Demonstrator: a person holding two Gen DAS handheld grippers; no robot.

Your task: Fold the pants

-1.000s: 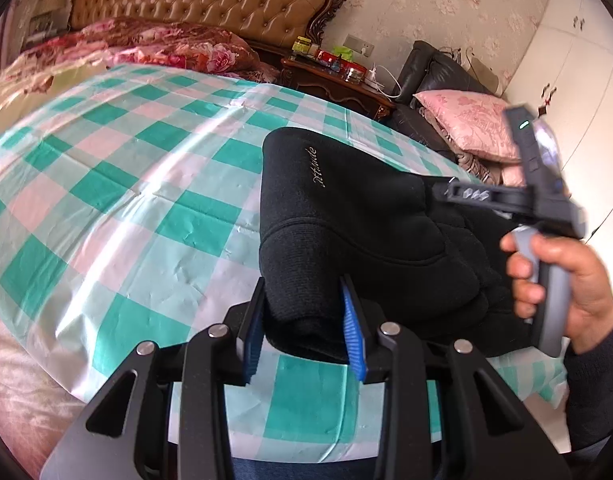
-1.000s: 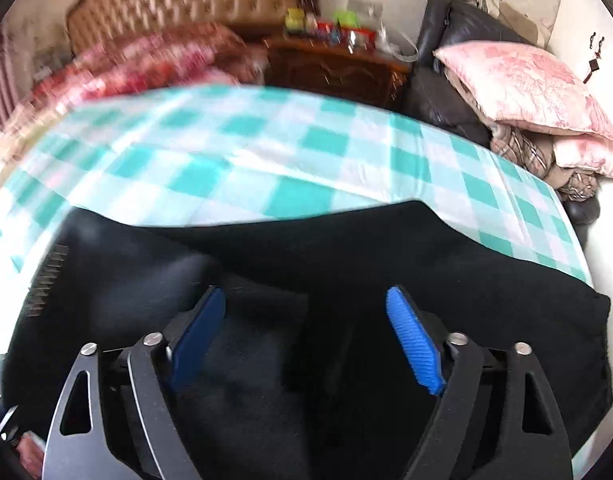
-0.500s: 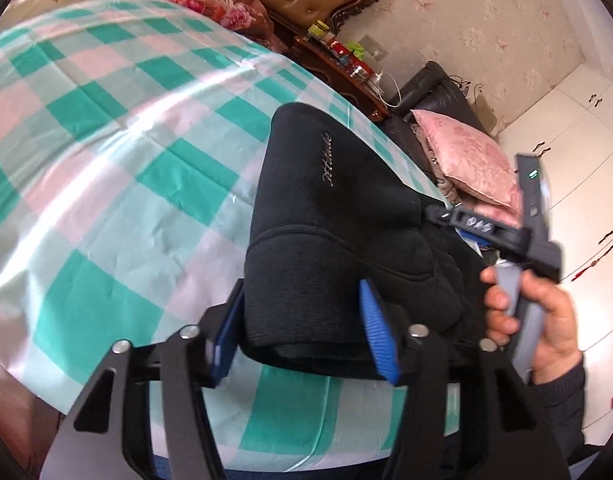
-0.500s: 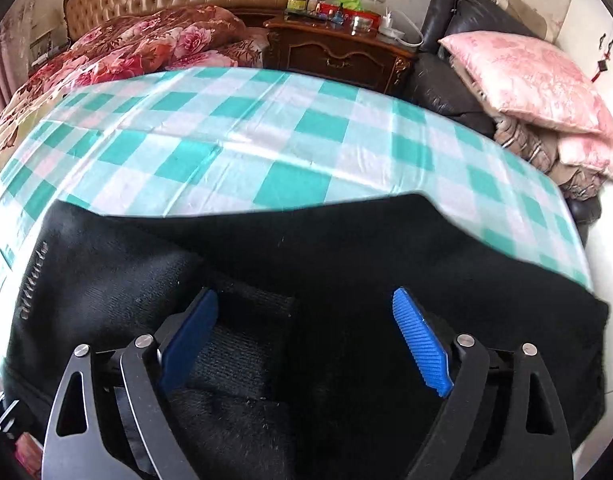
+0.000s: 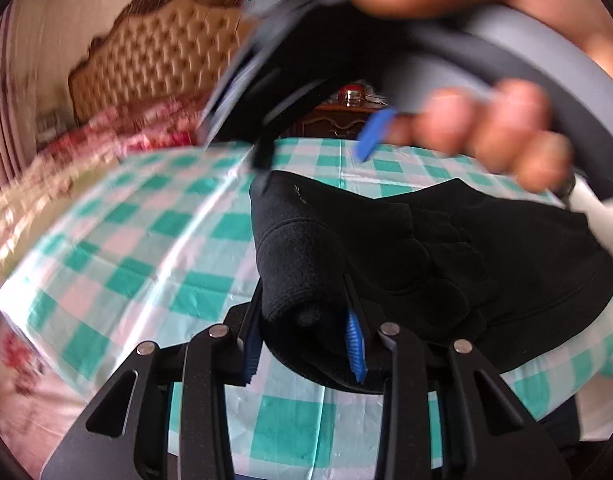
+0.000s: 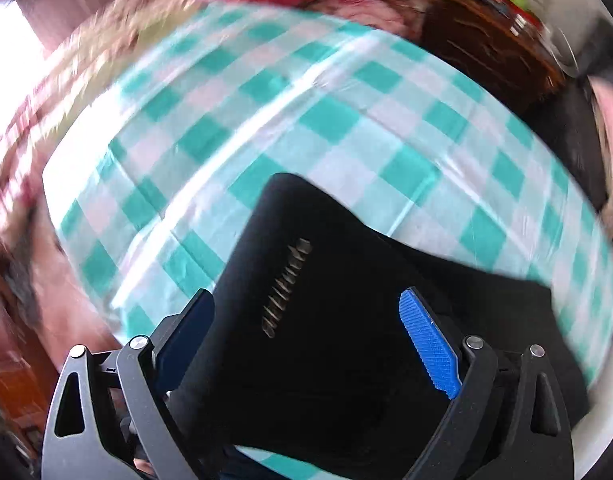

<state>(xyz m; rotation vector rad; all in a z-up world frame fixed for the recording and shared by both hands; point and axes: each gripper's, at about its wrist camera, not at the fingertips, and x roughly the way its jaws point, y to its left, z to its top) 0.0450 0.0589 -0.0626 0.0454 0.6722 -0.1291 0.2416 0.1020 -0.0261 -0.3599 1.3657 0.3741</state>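
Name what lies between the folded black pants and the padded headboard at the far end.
In the left wrist view, only bare green-checked cloth and then a blurred red floral quilt lie between the pants and the headboard.

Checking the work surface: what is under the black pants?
The black pants lie on a green-and-white checked cloth, one folded end clamped in the left claw. What lies beneath that cloth, and directly beneath the pants, is covered.

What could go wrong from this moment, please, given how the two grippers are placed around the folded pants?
The left gripper pinches only the near roll of the pants, so the fold may slip loose. The right gripper hangs open above them, crossing close over the left camera; a collision seems possible. The checked cloth could drag along.
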